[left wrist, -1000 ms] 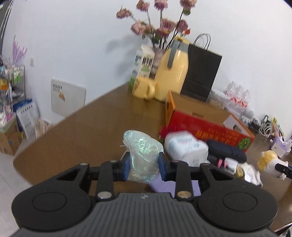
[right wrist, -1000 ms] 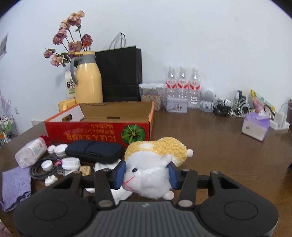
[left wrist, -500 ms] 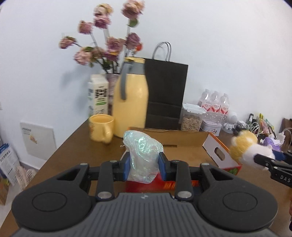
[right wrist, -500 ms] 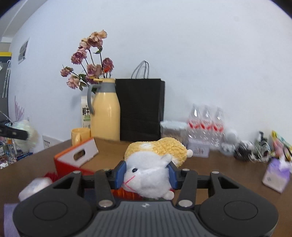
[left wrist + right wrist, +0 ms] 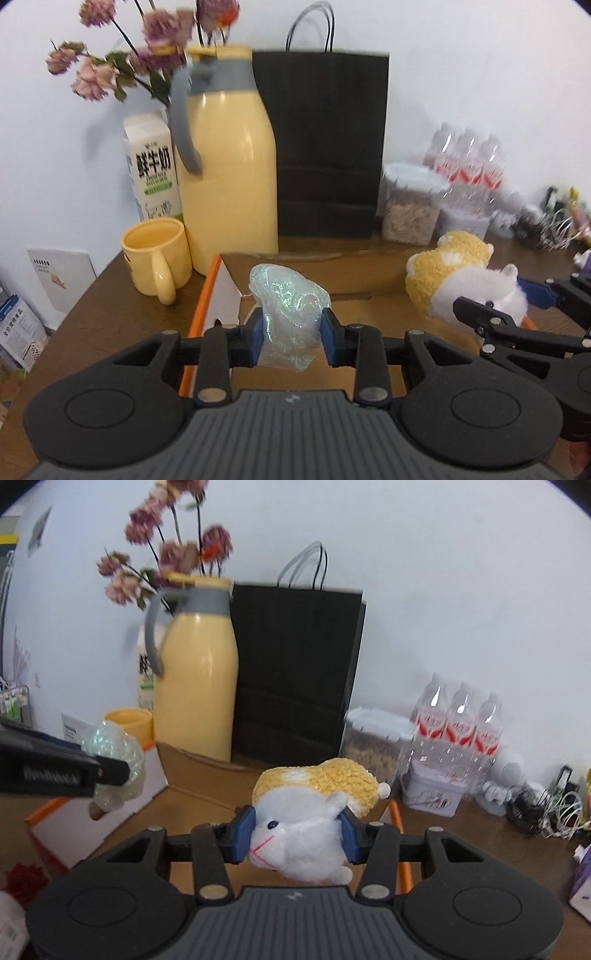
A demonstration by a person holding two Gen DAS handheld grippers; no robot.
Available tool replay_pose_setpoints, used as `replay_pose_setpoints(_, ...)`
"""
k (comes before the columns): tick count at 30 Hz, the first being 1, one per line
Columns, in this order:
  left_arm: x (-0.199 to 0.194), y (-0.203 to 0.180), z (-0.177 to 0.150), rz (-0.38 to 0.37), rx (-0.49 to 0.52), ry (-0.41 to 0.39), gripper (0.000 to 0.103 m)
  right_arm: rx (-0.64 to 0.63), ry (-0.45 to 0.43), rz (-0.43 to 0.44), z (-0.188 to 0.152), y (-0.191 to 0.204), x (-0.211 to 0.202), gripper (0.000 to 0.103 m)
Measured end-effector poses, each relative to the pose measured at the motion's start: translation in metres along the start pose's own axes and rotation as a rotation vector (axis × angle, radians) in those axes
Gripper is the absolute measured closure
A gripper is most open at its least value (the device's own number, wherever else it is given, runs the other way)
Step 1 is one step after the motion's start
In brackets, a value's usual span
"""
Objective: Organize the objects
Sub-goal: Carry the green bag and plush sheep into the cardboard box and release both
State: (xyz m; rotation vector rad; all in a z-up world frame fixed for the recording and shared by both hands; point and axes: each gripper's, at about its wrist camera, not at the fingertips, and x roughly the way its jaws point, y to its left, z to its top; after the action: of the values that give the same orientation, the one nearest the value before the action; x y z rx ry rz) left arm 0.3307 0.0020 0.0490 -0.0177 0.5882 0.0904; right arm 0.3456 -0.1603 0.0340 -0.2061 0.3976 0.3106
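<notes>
My left gripper is shut on a crinkly iridescent plastic bundle and holds it over the left end of an open cardboard box. My right gripper is shut on a yellow-and-white plush hamster and holds it over the same box. In the left wrist view the plush hangs over the box's right side. In the right wrist view the bundle hangs at the left above the box's white flap.
Behind the box stand a yellow thermos jug, a yellow mug, a milk carton, a black paper bag, a jar of grain and water bottles. Cables lie at the right.
Both grippers have risen from the cluttered table front and moved forward to above the open box, each still holding its object. They have come closer together.
</notes>
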Motion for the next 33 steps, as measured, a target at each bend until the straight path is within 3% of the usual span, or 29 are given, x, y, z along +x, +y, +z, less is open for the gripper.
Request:
replay_pose_setpoints(8,0.035,-0.008,-0.012,0.046,0.037,0.063,0.067,0.042,0.129,-0.010,-0.017,-0.006,0.044,0.055)
replay_pose_setpoints(10,0.036,-0.010,-0.013,0.049,0.042,0.062,0.056,0.043,0.139,-0.015,-0.023,-0.007,0.046,0.051)
replay_pose_setpoints(12,0.034,-0.009,-0.013,0.061,0.040,0.043,0.019,0.059,0.144,-0.005,-0.026,-0.009,0.043,0.047)
replay_pose_setpoints(13,0.032,-0.008,-0.012,0.066,0.033,0.018,0.010,0.072,0.147,0.004,-0.026,-0.011,0.042,0.037)
replay_pose_setpoints(14,0.028,-0.007,-0.012,0.071,0.026,-0.012,0.000,0.084,0.143,0.012,-0.027,-0.013,0.040,0.017)
replay_pose_setpoints(16,0.021,-0.005,-0.010,0.066,0.014,-0.055,0.000,0.091,0.111,0.020,-0.026,-0.012,0.032,0.001)
replay_pose_setpoints(27,-0.009,-0.006,-0.010,0.032,0.013,-0.089,0.000,0.106,0.097,0.005,-0.016,-0.010,0.003,0.000)
replay_pose_setpoints(33,-0.060,-0.003,-0.017,0.027,-0.004,-0.181,0.000,0.099,0.061,-0.008,-0.014,-0.009,-0.034,0.000)
